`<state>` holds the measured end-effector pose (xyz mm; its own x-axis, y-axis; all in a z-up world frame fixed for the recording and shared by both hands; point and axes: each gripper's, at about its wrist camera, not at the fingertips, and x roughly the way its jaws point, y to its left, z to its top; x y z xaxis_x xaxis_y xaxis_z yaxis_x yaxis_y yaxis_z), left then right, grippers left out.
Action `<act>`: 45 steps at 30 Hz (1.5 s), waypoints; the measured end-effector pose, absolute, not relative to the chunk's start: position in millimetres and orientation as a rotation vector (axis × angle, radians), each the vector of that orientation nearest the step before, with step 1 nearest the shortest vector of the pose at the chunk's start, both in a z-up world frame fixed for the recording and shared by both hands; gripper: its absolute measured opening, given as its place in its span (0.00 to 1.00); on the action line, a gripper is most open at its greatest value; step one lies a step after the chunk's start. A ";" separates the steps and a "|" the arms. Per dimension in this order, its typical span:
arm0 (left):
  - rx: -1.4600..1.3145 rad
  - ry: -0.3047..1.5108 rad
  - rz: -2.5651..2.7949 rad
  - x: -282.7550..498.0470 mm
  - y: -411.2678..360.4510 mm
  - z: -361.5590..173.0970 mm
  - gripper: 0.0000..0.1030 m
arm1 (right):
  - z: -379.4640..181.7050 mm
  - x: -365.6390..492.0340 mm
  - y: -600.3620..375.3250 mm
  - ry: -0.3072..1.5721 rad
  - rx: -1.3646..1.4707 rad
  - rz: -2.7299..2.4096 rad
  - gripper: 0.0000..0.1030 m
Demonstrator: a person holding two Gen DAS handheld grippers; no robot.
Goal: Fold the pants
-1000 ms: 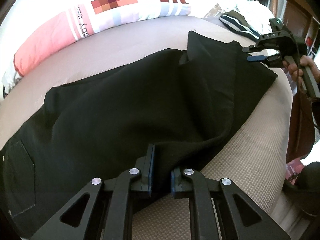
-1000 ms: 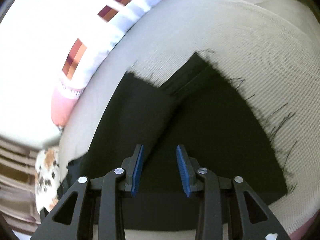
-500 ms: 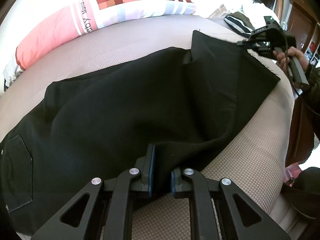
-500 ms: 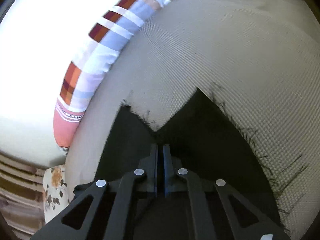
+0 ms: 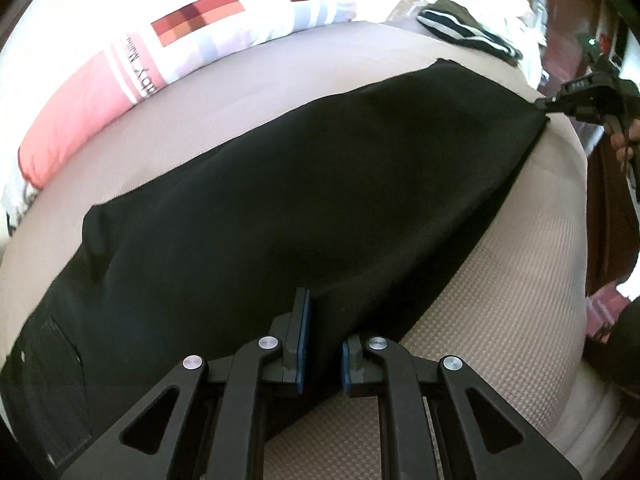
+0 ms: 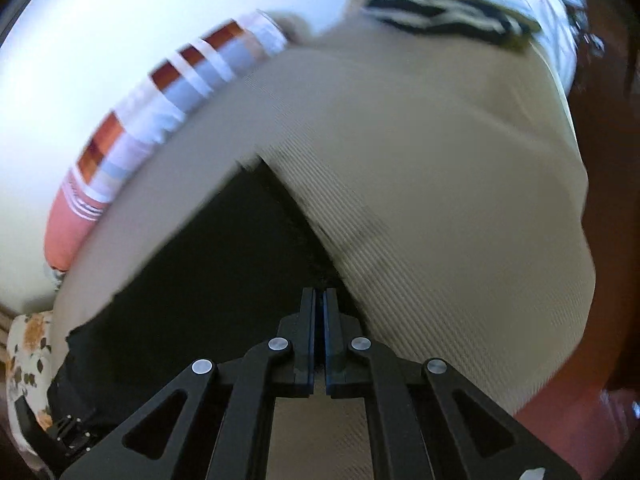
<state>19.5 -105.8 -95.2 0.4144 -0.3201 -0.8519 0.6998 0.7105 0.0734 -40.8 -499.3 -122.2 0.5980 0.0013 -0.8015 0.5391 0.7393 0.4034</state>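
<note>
Pants, black, lie stretched across the beige mattress in the left wrist view, running from 8 o'clock up to 2 o'clock. At 6 o'clock the left gripper has its jaws nearly together, with only a narrow gap that is filled by a pinched fold of the pants' near edge. At 2 o'clock the right gripper meets the far corner of the cloth, a hand behind it. A patterned pillow lies along the far edge from 10 to 12 o'clock. In the right wrist view, which is blurred, the right gripper at 6 o'clock has its jaws pressed together, having just closed, and the frayed hem of the pants runs in between the pads. A striped garment lies at 1 o'clock.
</note>
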 end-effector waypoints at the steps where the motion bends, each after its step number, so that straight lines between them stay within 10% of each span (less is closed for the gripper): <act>1: 0.471 0.938 -0.674 19.1 -106.3 -95.3 0.13 | -124.8 -43.3 -498.3 0.887 0.686 -0.347 0.02; 13: 0.475 0.946 -0.688 19.7 -106.3 -95.5 0.18 | -124.5 -44.5 -495.1 0.937 0.677 -0.348 0.06; 18: 0.361 1.005 -0.713 27.0 -99.2 -85.5 0.58 | -100.9 -35.3 -499.6 0.962 0.641 -0.318 0.17; 45: -0.197 1.070 -0.312 95.6 12.3 -70.1 0.63 | -115.8 158.2 -547.8 1.087 0.626 0.033 0.18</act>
<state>95.6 12.3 -70.1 0.4423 -0.3441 -0.8282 0.1547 0.9389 -0.3075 158.2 -547.8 -115.8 0.4826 0.3227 -0.8142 0.2730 0.8279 0.4899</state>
